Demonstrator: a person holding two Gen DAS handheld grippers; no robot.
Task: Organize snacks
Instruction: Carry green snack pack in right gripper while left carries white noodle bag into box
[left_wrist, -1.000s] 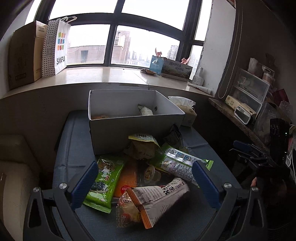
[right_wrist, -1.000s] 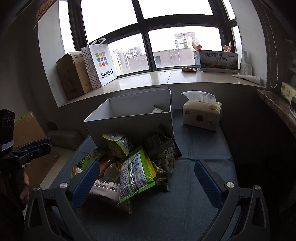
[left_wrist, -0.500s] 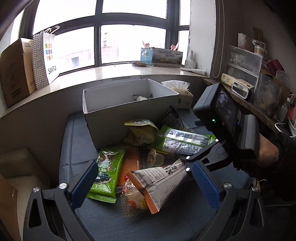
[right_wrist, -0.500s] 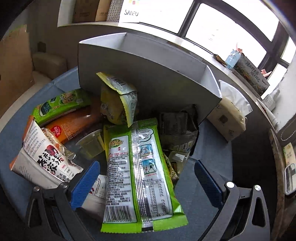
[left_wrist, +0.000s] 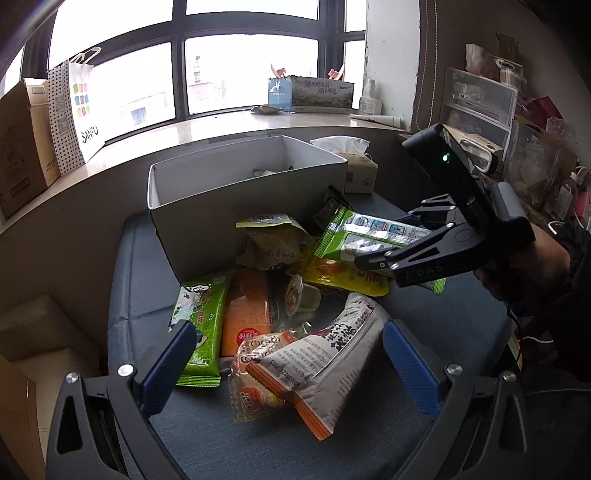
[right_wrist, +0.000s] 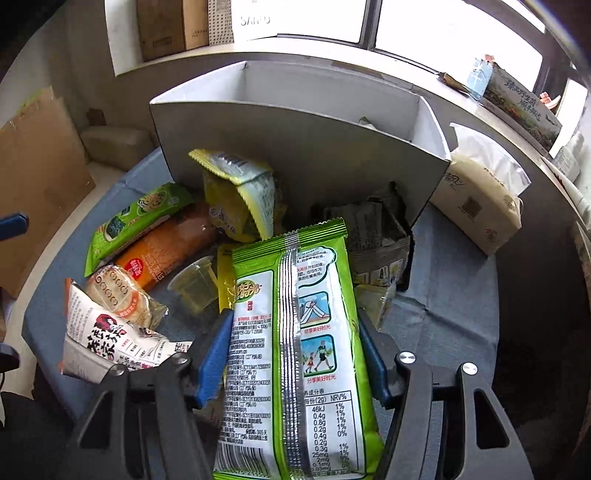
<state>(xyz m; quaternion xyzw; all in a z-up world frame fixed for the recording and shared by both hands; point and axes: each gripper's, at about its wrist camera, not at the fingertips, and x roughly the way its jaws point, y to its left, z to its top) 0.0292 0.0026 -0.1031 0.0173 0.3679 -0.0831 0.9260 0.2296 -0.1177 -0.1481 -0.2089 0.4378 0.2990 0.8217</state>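
Left gripper (left_wrist: 286, 354) has its jaws wide apart, nothing between the pads, hovering over the snack pile on the blue-grey cushion (left_wrist: 133, 258). Just beyond its left finger (left_wrist: 168, 354) lies a green flat packet (left_wrist: 201, 314), with an orange packet (left_wrist: 245, 310) beside it toward the middle. Between the fingers, closest to the claw, sit a clear-wrapped round cake (left_wrist: 255, 373) and a white-and-orange bag (left_wrist: 325, 365), the bag lying partly over the cake. A small jelly cup (left_wrist: 301, 295) lies further out past those, on its side. Behind the pile stands the white cardboard box (left_wrist: 207, 214), open top, only a little showing inside. A yellow crumpled bag (left_wrist: 273, 243) leans against the box front.

Up and right of the left claw, the right gripper (right_wrist: 295, 350) is seen held in a hand (left_wrist: 528, 266). Its jaws have just been closing, and the long green seaweed packet (right_wrist: 291, 332) now sits lengthwise between the blue pads (right_wrist: 216, 354); both pads press against its edges, so it is clamped. Left of this claw are the white-and-orange bag, round cake and jelly cup; ahead of it a dark wrinkled packet (right_wrist: 376, 236) sits by the box's corner. Far right, beyond the fingers, a tissue pack (right_wrist: 476, 199) sits on the cushion next to the box.
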